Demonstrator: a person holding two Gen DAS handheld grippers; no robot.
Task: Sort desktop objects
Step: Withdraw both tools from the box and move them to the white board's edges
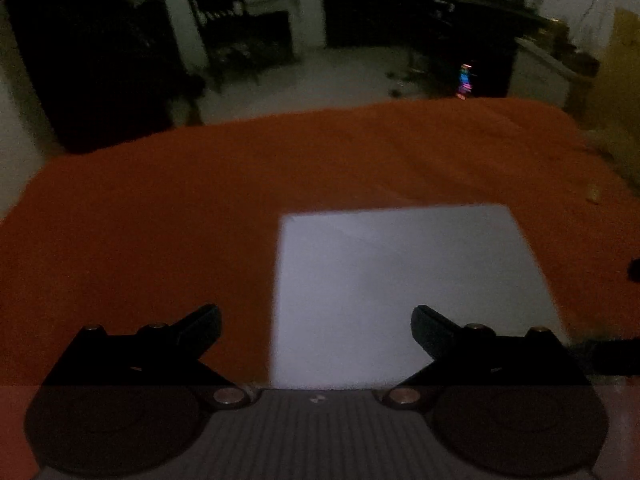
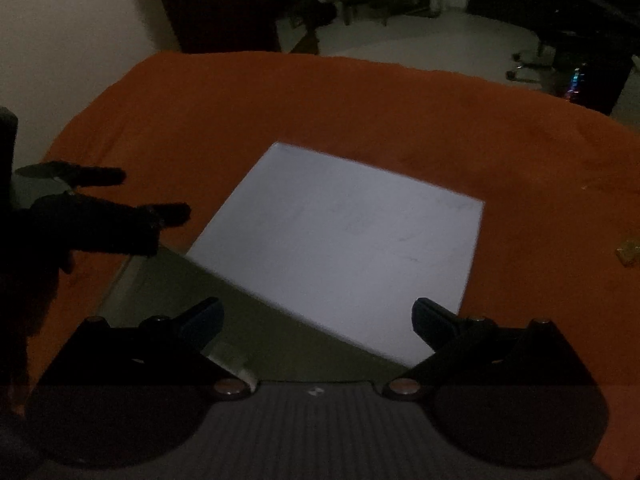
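Orange cloth [image 1: 160, 208] covered the whole table, and the only big thing on it was a pale white sheet [image 1: 400, 292] lying flat. Your left gripper [image 1: 316, 320] was spread wide with nothing between its fingers. It hung above the sheet's near left edge, so the left finger sat over bare cloth and the right finger over the sheet.

Your right gripper [image 2: 318, 316] was also spread wide and empty, hovering over the sheet's [image 2: 340, 240] near corner. From that side the sheet looked turned at an angle, and a strip of bare glassy tabletop [image 2: 168, 292] showed beside its near left edge.

You could see the left gripper [image 2: 120, 196] poking in at the left of the right wrist view, just beside the sheet. A small yellowish bit [image 2: 627, 252] lay on the cloth off to the right, well apart from both grippers. Lighting was dim, so I couldn't tell what it was.
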